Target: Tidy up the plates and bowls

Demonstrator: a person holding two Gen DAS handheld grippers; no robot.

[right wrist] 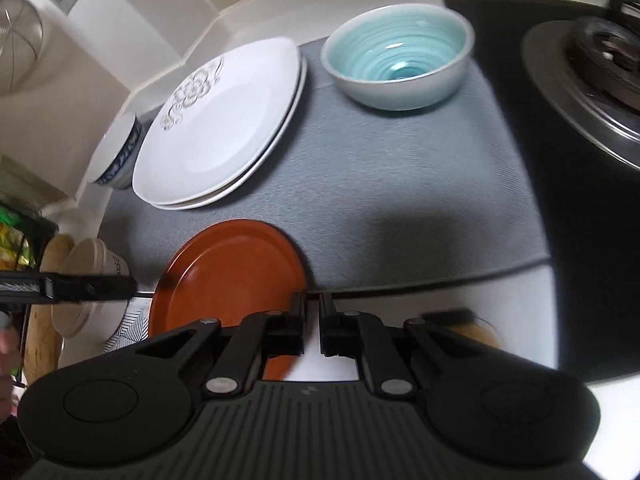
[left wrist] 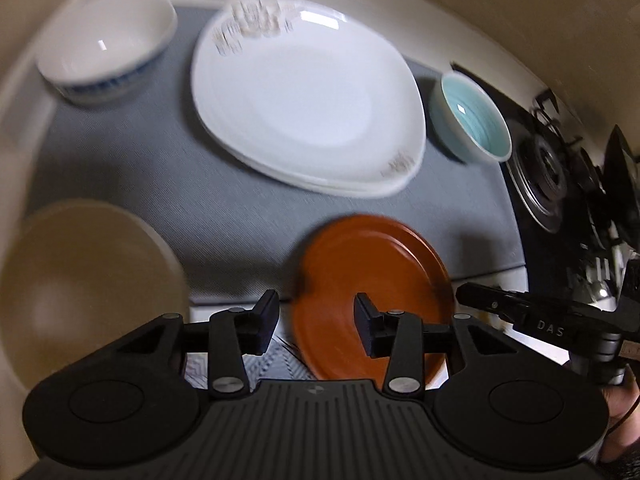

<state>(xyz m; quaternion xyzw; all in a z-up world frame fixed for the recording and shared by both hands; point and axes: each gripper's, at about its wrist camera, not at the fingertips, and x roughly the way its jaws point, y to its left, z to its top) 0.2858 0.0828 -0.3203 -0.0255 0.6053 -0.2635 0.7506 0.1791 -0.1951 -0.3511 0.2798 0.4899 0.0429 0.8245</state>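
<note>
While parted, left gripper (left wrist: 316,322) straddles orange plate (left wrist: 360,264) rim.

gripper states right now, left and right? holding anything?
Left gripper: open, jaws apart over the orange plate's edge, no grip.
Right gripper: shut, nothing between the jaws.

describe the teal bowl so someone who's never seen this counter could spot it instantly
Find the grey mat on the counter beside the black stove. At the mat's far corner nearest the stove, just right of the stacked white plates, sits the teal bowl. It alone has a glossy turquoise inside with spiral rings and a pale outside.
</note>
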